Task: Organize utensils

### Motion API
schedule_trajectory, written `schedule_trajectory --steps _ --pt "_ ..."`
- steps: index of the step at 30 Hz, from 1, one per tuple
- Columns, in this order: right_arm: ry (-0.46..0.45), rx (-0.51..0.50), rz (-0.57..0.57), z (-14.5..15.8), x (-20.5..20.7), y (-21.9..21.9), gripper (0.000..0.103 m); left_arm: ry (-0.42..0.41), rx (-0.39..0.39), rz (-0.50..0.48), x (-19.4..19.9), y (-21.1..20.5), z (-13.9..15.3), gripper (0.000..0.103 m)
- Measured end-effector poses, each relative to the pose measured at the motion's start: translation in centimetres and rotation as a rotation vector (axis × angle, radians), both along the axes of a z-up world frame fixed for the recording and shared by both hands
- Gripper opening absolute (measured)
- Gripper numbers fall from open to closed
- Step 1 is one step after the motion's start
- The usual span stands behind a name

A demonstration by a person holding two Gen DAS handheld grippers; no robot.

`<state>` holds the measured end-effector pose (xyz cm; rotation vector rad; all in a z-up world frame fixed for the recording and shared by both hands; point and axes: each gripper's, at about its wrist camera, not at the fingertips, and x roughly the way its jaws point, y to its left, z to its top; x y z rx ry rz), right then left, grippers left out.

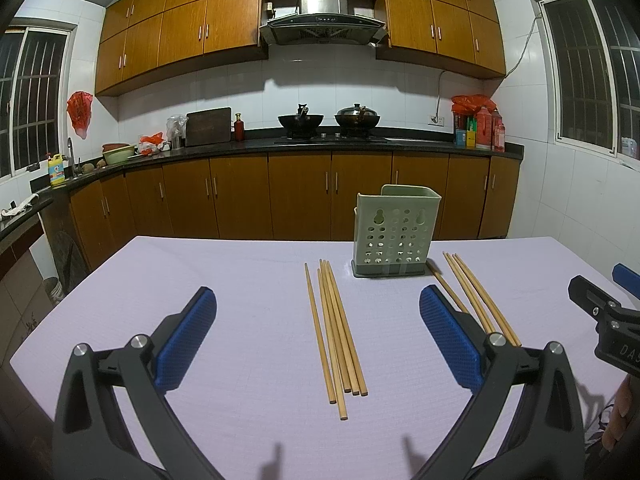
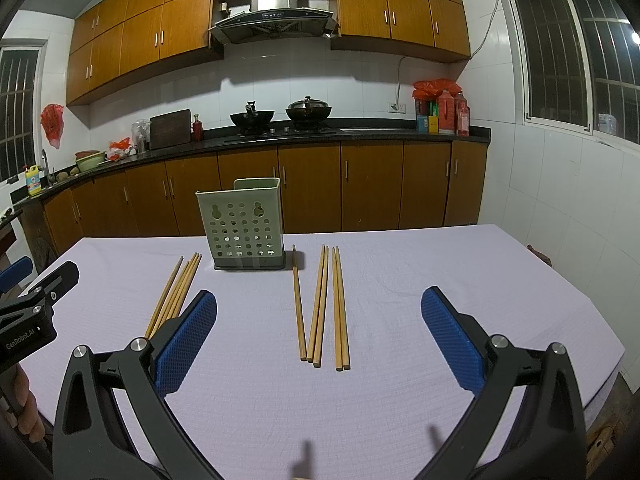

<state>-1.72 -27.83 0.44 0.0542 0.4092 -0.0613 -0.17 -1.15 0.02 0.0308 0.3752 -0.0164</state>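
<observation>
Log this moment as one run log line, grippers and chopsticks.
left gripper open | right gripper open | chopsticks on table | holder upright

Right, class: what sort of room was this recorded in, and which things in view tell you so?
Most likely a home kitchen. A range hood hangs over two woks on a hob, and wooden cabinets run under a dark counter.

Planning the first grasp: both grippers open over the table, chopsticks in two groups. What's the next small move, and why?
Probably lower the left gripper onto the left bundle of chopsticks and close. Its jaws stand wide open straddling that group, nothing is held yet, and the green holder stands upright just beyond. The right gripper is likewise open over the right group of chopsticks, so either could go first.
</observation>
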Motion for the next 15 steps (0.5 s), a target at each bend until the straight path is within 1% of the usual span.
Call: schedule_trajectory --steps 15 --pt "0.000 0.001 0.000 -0.05 0.01 0.05 0.101 0.001 0.000 0.000 0.00 -0.05 -0.06 0.099"
